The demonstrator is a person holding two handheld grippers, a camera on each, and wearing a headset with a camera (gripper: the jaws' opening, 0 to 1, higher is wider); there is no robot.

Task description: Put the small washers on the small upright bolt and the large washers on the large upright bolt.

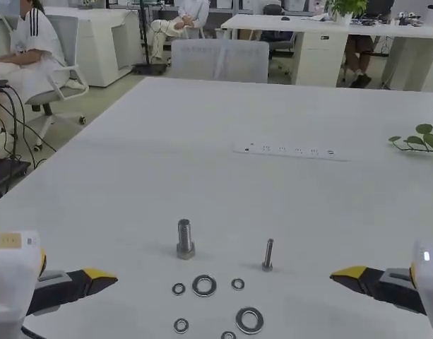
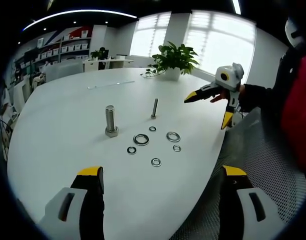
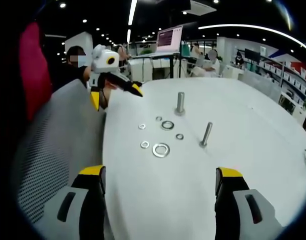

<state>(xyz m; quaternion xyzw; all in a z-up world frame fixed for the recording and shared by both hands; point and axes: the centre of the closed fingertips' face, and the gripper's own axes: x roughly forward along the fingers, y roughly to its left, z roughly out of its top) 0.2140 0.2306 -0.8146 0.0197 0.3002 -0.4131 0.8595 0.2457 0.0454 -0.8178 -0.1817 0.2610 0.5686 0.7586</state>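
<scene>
Washers (image 1: 204, 285) lie flat on the desk (image 1: 202, 141) before the large bolt (image 1: 185, 239) and small bolt (image 1: 268, 254), between the left gripper (image 2: 162, 171) and right gripper (image 3: 159, 171), jaws wide open, empty, left seemingly nearer.

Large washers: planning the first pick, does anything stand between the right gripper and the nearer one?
Nothing visible does: only bare table lies between the open right gripper and the nearer large washer.

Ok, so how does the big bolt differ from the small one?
The large bolt is much thicker than the small bolt. The large bolt's hex head makes a broad base; the small bolt's base is narrow. In the head view the large bolt stands left of the small bolt. Both are grey metal, upright and bare.
</scene>
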